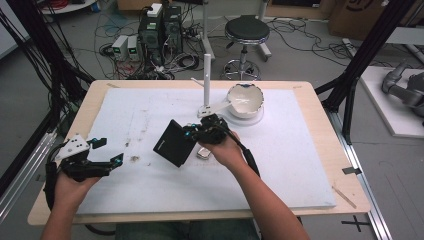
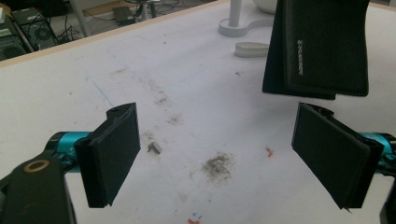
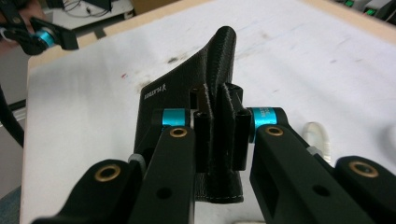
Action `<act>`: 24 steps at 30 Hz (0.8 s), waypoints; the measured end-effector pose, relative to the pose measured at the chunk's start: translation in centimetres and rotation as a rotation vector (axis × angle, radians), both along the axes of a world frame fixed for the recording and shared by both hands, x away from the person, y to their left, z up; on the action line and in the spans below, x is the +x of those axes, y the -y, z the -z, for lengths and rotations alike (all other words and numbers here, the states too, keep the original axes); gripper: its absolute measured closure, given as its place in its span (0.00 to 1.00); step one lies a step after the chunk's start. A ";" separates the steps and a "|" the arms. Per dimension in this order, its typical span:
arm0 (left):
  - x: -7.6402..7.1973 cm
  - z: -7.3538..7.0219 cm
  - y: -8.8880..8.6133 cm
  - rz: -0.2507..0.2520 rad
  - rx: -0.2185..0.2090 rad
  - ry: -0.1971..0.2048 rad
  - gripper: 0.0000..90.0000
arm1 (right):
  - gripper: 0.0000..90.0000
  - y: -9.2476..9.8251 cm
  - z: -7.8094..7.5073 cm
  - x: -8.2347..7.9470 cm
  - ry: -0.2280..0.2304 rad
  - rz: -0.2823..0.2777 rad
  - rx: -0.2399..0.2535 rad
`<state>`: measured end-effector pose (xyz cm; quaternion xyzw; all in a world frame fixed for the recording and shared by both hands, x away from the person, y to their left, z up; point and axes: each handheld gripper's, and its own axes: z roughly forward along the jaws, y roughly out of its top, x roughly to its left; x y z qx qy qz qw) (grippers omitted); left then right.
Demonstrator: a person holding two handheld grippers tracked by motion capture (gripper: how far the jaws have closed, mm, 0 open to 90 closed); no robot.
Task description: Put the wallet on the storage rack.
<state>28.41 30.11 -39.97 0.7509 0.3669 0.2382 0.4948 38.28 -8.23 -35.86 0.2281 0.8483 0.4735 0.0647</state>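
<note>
Right gripper view: my right gripper (image 3: 218,135) pinches the black wallet (image 3: 187,93) by one edge, lifted clear of the table (image 1: 280,165); its free flap could swing and slip out. My left gripper (image 2: 217,151) waits nearby, jaws spread.

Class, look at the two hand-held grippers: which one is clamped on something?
The right hand-held gripper, pinching the black wallet; the left hand-held gripper stands open.
</note>
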 end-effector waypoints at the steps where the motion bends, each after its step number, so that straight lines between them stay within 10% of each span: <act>1: 0.1 0.0 0.1 0.003 -0.001 0.001 0.17 | 0.94 0.9 -0.6 0.0 0.018 0.017 0.009; 24: 3.2 0.0 3.4 0.092 -0.003 -0.006 0.17 | 0.94 10.2 -5.9 1.2 0.155 0.250 -0.005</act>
